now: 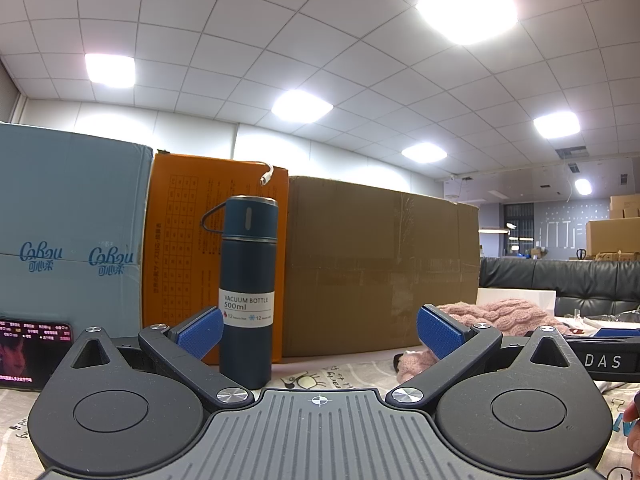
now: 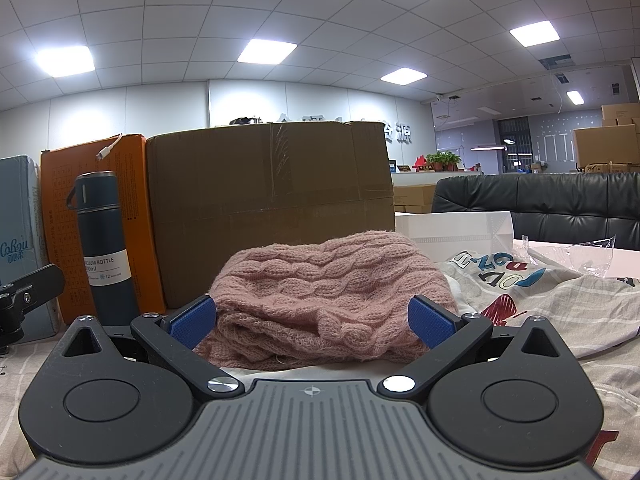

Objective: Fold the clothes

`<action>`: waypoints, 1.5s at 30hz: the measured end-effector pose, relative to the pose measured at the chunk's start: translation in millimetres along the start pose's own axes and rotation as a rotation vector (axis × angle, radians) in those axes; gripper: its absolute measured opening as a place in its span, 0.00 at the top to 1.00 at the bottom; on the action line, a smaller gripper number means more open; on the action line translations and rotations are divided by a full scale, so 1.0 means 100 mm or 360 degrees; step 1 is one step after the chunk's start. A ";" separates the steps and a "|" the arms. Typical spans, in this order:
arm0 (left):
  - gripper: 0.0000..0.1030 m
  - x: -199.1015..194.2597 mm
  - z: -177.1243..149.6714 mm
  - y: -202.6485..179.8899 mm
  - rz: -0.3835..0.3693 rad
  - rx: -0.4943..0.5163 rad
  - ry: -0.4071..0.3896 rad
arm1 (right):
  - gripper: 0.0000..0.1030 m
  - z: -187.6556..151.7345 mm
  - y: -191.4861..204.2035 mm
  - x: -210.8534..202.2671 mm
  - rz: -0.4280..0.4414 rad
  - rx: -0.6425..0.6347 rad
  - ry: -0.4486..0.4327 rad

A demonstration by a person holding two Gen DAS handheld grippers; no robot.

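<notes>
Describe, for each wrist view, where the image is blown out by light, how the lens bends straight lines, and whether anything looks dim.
Left wrist view: the ceiling light panels burn to pure white, the ceiling grid bows in fisheye curves, and the brown cardboard box sits in dull shade. Right wrist view: the same bowing, dark corners, panels less harsh, and the pink knitted sweater evenly lit and sharp.

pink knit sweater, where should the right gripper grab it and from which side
Probably the near folded edge of the pink knit sweater, taken straight ahead and low along the bedding. It lies bunched in a mound, its layered front edge facing the open right gripper, whose fingers already sit either side of it. The top is rounded and bulky, so a pinch there would likely slip.
</notes>
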State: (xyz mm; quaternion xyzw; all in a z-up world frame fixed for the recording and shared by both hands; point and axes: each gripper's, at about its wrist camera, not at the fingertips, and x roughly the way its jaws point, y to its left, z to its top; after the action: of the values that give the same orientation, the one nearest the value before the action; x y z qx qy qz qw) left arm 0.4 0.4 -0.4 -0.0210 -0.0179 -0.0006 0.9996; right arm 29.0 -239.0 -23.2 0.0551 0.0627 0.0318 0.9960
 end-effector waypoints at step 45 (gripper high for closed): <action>0.00 0.00 0.00 0.01 -0.0004 -0.0002 -0.0002 | 0.00 0.00 0.00 -0.04 0.0007 0.0000 -0.0026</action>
State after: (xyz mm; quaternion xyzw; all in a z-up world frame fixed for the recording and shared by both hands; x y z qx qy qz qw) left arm 0.0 1.0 -0.3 -0.0215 -0.0186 -0.0018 0.9996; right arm 25.6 -239.3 -22.4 0.0554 0.0543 0.0336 0.9964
